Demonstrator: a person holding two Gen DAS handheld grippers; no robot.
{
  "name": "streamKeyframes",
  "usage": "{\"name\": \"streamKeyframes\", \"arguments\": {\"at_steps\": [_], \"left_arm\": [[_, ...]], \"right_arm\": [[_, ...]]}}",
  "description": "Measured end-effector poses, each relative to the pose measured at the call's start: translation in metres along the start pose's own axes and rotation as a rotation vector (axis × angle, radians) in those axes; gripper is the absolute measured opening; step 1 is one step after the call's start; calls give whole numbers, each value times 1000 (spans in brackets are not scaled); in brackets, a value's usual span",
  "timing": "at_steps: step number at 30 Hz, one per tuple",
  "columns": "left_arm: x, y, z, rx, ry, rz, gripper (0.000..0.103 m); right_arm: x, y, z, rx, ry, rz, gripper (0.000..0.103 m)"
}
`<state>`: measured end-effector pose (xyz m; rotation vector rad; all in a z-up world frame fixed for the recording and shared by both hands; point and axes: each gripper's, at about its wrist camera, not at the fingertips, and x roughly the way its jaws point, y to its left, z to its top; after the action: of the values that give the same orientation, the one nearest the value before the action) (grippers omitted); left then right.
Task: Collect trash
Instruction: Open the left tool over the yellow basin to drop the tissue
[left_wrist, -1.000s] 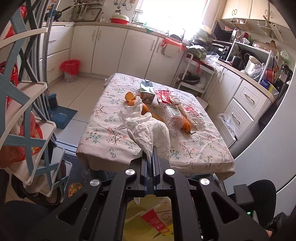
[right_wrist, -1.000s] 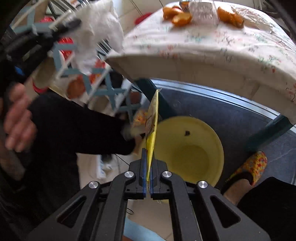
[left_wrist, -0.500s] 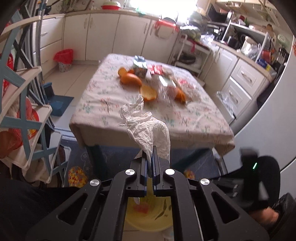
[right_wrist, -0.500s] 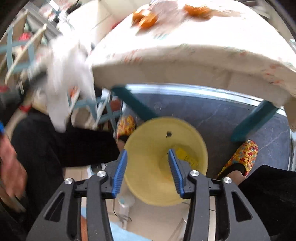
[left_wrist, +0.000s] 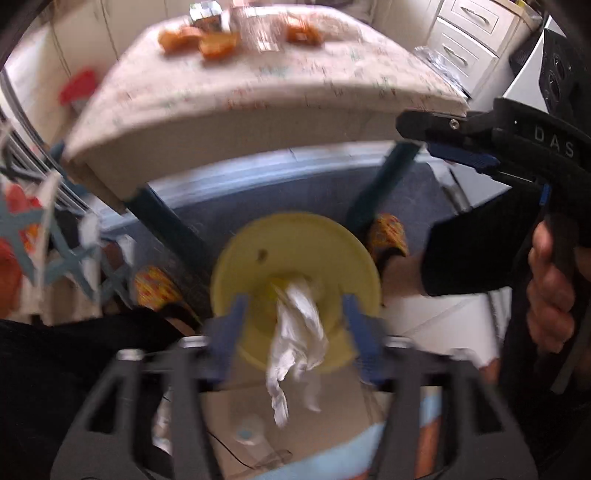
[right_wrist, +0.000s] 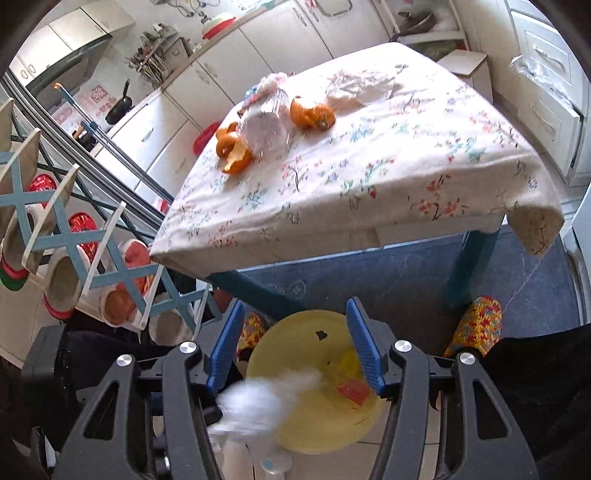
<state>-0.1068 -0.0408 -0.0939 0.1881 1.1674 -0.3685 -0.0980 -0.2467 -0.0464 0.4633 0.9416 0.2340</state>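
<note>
Jaws opening, both grippers | white tissue (left_wrist: 297, 325) lengthwise toward yellow bin (left_wrist: 236, 258)

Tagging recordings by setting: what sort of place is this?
A home kitchen, most likely: white cabinets along the wall, a pan and utensils on the counter, and a table with a floral cloth holding orange peels.

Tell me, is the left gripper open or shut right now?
Open, and opening. The left gripper's blue pads stand wide apart, and the white tissue hangs loose between them over the yellow bin.
</note>
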Motion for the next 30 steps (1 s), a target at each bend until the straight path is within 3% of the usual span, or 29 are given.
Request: {"name": "streamKeyframes", "arguments": {"at_steps": [5, 10, 21, 30], "left_arm": [[-19, -2, 6, -7, -102, 70, 74], [-40, 8, 12, -58, -206, 102, 82], [-44, 19, 21, -105, -274, 126, 84], [-64, 36, 56, -139, -393, 158, 85]], "right_arm": [[-15, 7, 3, -48, -98, -32, 63], [-19, 15, 3, -101, -141, -56, 68], [-21, 19, 4, -113, -169, -80, 71], [-31, 36, 20, -203, -280, -119, 72]]}}
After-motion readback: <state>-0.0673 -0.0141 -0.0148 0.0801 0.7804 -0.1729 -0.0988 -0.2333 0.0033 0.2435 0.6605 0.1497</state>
